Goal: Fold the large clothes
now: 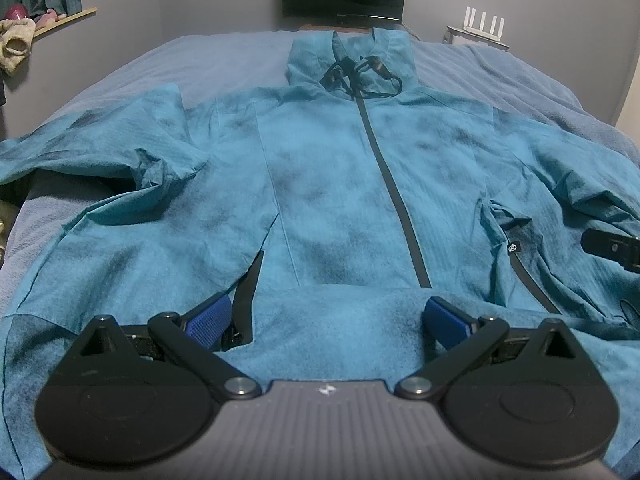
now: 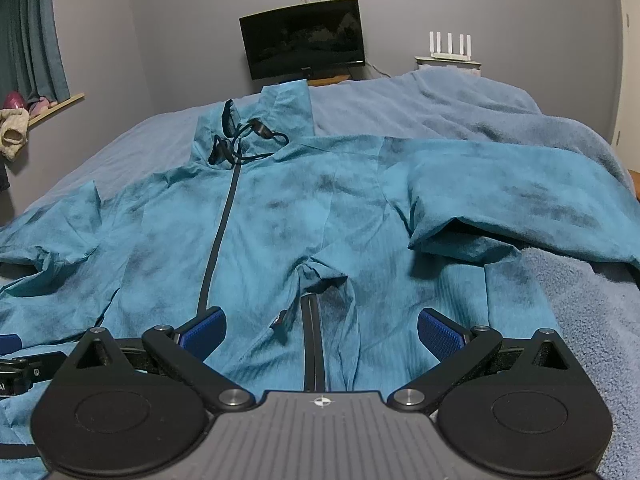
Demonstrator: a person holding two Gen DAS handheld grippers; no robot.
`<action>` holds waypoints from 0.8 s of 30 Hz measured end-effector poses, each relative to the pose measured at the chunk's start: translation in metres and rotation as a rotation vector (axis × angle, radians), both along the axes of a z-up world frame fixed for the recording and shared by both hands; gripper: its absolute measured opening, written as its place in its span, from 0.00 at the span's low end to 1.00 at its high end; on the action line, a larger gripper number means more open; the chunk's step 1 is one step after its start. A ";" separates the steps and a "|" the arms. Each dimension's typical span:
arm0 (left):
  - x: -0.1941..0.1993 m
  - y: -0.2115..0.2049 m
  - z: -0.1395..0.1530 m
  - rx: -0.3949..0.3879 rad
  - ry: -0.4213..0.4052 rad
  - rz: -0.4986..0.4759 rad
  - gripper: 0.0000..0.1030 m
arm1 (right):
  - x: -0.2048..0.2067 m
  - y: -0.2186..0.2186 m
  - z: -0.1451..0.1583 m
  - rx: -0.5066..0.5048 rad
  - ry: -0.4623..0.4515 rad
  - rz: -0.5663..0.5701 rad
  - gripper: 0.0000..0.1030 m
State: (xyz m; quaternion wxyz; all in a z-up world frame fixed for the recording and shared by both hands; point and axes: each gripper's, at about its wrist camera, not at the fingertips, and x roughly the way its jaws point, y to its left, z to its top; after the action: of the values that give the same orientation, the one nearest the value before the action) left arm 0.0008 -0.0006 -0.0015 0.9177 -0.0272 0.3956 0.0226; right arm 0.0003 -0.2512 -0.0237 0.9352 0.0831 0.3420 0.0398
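A large teal zip-up jacket (image 1: 328, 168) lies front up on the bed, its collar with black drawcords (image 1: 360, 74) at the far end and its sleeves spread to both sides. My left gripper (image 1: 328, 320) is open low over the jacket's near hem, left of the black zipper (image 1: 394, 184). My right gripper (image 2: 322, 332) is open over the hem by a pocket zipper (image 2: 314, 344) of the jacket (image 2: 280, 216). Fabric lies under both, not pinched. Each gripper shows at the edge of the other's view: right gripper (image 1: 612, 248), left gripper (image 2: 16, 360).
The bed has a blue-grey sheet (image 1: 224, 56) and a rumpled blue blanket (image 2: 480, 108) on its right side. Behind it stand a dark monitor (image 2: 304, 44) and a white router (image 2: 448, 50). A curtain and a sill with soft items (image 1: 18, 40) are at the left.
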 end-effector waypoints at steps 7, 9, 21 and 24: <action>0.000 0.000 0.000 -0.001 0.001 0.000 1.00 | 0.000 0.000 0.000 0.000 0.000 0.001 1.00; 0.000 0.000 0.000 -0.001 0.001 0.000 1.00 | 0.000 0.000 -0.001 0.001 0.001 0.000 1.00; 0.000 0.000 0.000 -0.001 0.003 0.000 1.00 | 0.000 -0.002 -0.003 0.007 0.006 -0.002 1.00; 0.000 0.000 0.000 -0.002 0.003 0.000 1.00 | 0.000 -0.002 -0.003 0.008 0.007 -0.003 1.00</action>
State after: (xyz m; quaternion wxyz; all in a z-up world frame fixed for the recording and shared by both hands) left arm 0.0012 -0.0002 -0.0015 0.9170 -0.0279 0.3972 0.0222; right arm 0.0007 -0.2530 -0.0269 0.9337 0.0876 0.3450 0.0393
